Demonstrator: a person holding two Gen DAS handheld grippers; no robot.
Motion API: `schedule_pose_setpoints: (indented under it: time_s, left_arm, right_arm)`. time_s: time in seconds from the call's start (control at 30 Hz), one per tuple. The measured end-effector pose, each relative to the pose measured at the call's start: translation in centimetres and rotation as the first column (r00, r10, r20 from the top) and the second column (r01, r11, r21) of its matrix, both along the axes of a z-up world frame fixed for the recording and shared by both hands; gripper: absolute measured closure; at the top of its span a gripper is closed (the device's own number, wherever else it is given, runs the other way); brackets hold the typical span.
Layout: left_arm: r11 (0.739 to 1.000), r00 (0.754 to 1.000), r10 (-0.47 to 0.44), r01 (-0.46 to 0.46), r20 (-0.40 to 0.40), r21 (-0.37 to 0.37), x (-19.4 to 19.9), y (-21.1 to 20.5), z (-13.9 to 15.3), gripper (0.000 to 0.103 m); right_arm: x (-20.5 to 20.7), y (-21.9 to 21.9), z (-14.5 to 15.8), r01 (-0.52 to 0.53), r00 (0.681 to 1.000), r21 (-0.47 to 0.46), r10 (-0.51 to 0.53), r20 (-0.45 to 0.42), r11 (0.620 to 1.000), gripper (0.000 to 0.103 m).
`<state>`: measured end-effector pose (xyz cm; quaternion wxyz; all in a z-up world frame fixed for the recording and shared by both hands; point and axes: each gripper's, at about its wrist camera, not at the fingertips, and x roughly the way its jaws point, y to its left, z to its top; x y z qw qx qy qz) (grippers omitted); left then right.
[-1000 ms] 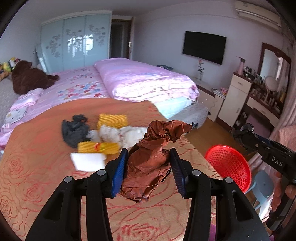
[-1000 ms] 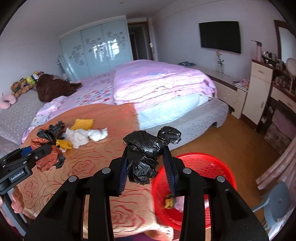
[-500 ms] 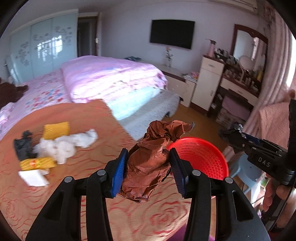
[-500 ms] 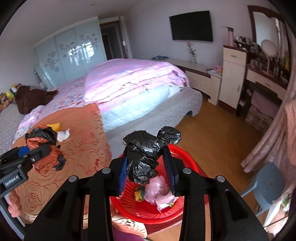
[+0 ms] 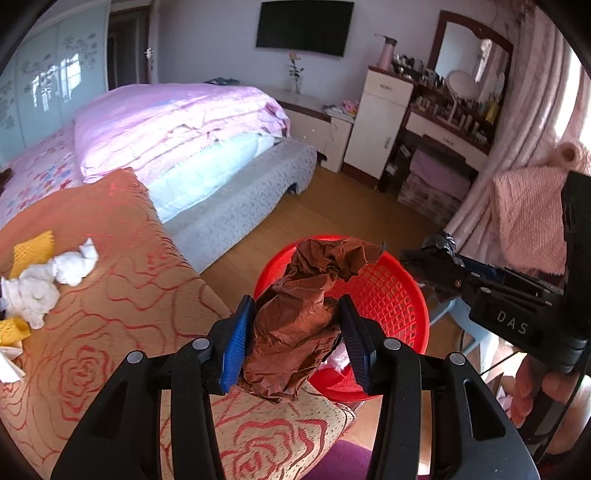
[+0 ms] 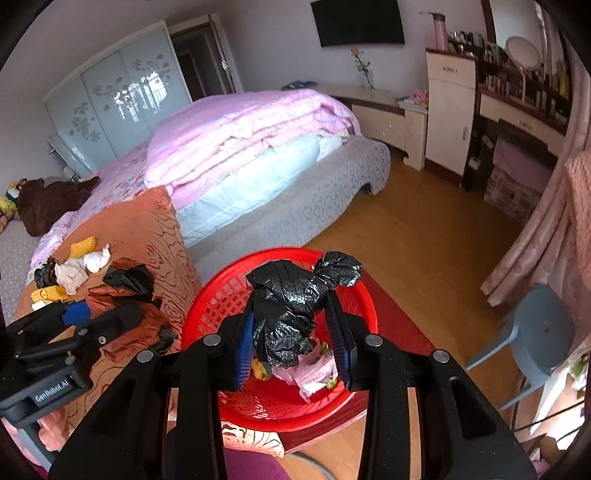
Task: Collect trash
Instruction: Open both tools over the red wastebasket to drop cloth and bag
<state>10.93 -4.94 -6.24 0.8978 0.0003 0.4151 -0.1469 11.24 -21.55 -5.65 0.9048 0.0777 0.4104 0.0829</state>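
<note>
Left gripper [image 5: 297, 334] clamped on crumpled brown paper wad [image 5: 295, 317], right gripper [image 6: 291, 338] on scrunched black plastic bag [image 6: 291, 310]. Both light, squashy, w/ red mesh basket [image 6: 236, 295] just below; mid-bulk pinch suits.

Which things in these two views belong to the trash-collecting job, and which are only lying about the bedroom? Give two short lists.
Part of the job:
- brown crumpled paper in the left gripper
- black plastic bag in the right gripper
- red basket
- white tissues on the orange blanket

Just lying about:
- pink duvet
- television
- blue stool
- brown plush toy
</note>
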Motion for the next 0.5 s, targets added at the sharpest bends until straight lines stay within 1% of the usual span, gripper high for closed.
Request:
schedule_pose_setpoints:
  time_s: [0.17,0.4,0.43,0.47,0.5]
  left_arm:
    - [1.000,1.000,-0.018,0.019,-0.018,0.020,0.2,-1.0,-1.0,0.058]
    - [0.999,0.999,-0.042,0.042,-0.018,0.007,0.3,-1.4,-0.6,0.054]
    - [0.999,0.999,-0.044,0.044,-0.018,0.003,0.3,-1.4,-0.5,0.054]
    - [0.999,0.999,-0.045,0.045,-0.019,-0.001,0.3,-1.3,-0.4,0.053]
    - [0.999,0.999,-0.044,0.044,-0.018,-0.004,0.3,-1.2,-0.3,0.052]
  right_arm:
    - [0.4,-0.1,-1.0,0.001,0.999,0.006,-0.001,-0.042,1.000,0.067]
    - [0.7,-0.3,-1.8,-0.001,0.997,0.011,0.002,-0.076,1.000,0.066]
    - [0.7,-0.3,-1.9,0.000,0.997,0.015,0.002,-0.080,1.000,0.064]
    - [0.7,-0.5,-2.0,0.001,0.997,0.018,0.001,-0.081,1.000,0.059]
    - [0.6,-0.5,-2.0,0.006,0.997,0.021,-0.004,-0.081,1.000,0.057]
